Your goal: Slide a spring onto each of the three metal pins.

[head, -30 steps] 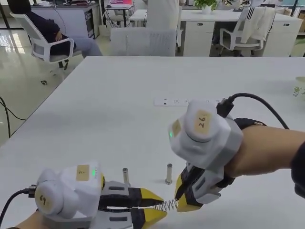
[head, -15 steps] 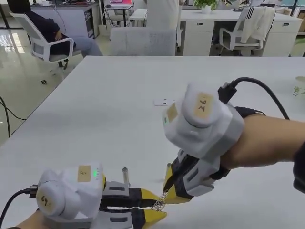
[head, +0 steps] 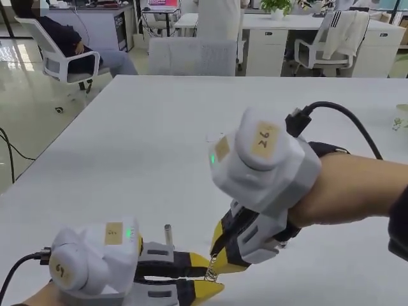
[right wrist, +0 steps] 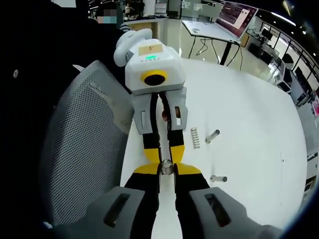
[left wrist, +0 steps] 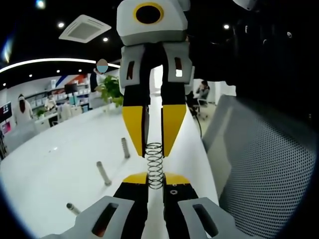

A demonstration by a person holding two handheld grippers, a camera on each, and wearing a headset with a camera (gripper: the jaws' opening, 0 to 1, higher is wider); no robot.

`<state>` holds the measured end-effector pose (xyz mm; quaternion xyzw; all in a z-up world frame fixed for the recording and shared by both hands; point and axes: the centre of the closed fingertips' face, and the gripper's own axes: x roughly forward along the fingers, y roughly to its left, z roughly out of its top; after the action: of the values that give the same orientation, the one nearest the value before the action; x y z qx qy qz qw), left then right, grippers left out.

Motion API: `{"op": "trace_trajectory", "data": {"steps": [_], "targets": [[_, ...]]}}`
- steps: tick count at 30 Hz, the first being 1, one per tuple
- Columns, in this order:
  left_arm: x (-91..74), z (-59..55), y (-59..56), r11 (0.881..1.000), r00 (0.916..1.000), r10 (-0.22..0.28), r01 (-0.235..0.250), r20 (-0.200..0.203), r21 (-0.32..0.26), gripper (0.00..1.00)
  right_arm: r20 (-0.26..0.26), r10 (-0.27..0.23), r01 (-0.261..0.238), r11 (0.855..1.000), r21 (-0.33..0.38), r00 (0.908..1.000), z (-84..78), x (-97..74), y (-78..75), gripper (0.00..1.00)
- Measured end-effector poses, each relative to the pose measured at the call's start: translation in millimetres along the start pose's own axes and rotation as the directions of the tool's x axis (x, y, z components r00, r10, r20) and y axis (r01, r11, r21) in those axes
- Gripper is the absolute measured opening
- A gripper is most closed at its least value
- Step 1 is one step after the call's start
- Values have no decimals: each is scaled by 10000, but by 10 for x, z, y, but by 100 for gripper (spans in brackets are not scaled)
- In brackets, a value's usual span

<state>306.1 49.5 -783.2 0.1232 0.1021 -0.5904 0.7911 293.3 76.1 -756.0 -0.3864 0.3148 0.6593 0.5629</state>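
Observation:
A small steel spring (head: pixel 210 274) spans the tips of both grippers just above the white table (head: pixel 159 146). In the left gripper view the spring (left wrist: pixel 155 167) stands between my left gripper (left wrist: pixel 155 180), shut on its lower end, and my right gripper (left wrist: pixel 154 147), whose yellow tips pinch its top. In the right gripper view my right gripper (right wrist: pixel 167 172) meets the left gripper (right wrist: pixel 166 158) tip to tip over the spring's coil (right wrist: pixel 167 168). Three short metal pins (left wrist: pixel 124 148) (left wrist: pixel 103 173) (left wrist: pixel 72 208) stand bare to the left. One pin (head: pixel 168 234) shows beside the left gripper (head: pixel 207 284).
A loose spring (right wrist: pixel 195 138) lies on the table near a pin (right wrist: pixel 213 134). A white power strip (head: pixel 215 136) lies further back. A mesh chair back (right wrist: pixel 84 144) is close behind. Office chairs (head: pixel 60 57) and desks stand beyond the far edge.
My right gripper has moved left and down toward the left gripper, covering the second pin. The spring between them now stands shorter and steeper. The left gripper has stayed put.

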Motion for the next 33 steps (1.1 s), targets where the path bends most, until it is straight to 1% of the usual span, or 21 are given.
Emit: {"op": "trace_trajectory", "data": {"steps": [5,10,13,17,26,29,33], "targets": [[-2,18,12,10000,9999,25,-25,108,-11,2,-73,116,-115,9998,135,9999,-14,35,11,13],[-10,51,9,10000,9996,41,-40,274,-23,2,-174,158,-157,9998,91,9997,-30,70,7,9],[-19,73,10,10000,9993,65,-64,358,-32,2,-192,184,-181,9997,132,9996,-39,80,2,9],[-31,115,18,9998,9982,132,-122,578,-179,2,-176,157,-154,9997,165,9997,-40,85,-3,9],[-32,119,15,9996,9977,177,-162,647,-230,3,-223,103,-101,9999,113,9997,-26,91,-8,8],[-40,115,37,9988,9974,261,-232,674,-433,3,-243,65,-61,9999,141,9997,-22,92,-30,8],[-49,111,51,9983,9974,301,-267,656,-520,4,-275,65,-61,9999,152,9996,-23,98,-46,8]]}}
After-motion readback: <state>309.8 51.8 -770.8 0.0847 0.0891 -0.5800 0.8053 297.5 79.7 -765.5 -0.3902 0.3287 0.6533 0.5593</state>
